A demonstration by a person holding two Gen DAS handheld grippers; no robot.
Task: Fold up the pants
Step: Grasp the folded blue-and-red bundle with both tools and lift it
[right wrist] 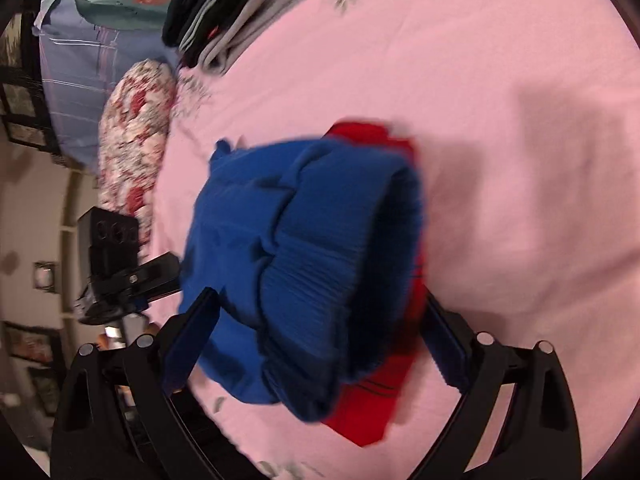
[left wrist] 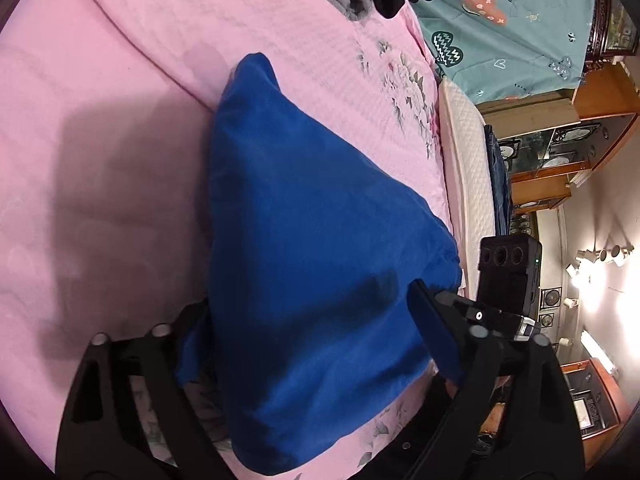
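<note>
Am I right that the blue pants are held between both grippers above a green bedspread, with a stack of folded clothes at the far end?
Not quite: the bedspread is pink, not green, as the right wrist view shows. The rest holds: the blue pants sit between both grippers' fingers, and the stack of folded clothes lies at the far end.

The left gripper (left wrist: 316, 332) has its two black fingers spread wide, with blue cloth filling the gap between them; the right-hand finger (left wrist: 436, 336) shows its dark blue pad against the fabric, while the opposite finger is mostly hidden behind the cloth, so a firm pinch cannot be confirmed. The right gripper (right wrist: 320, 320) likewise stands with its jaws wide apart, each padded finger (right wrist: 192, 332) lying along one side of a bunched blue waistband. In the right wrist view the left gripper appears at the left edge.
</note>
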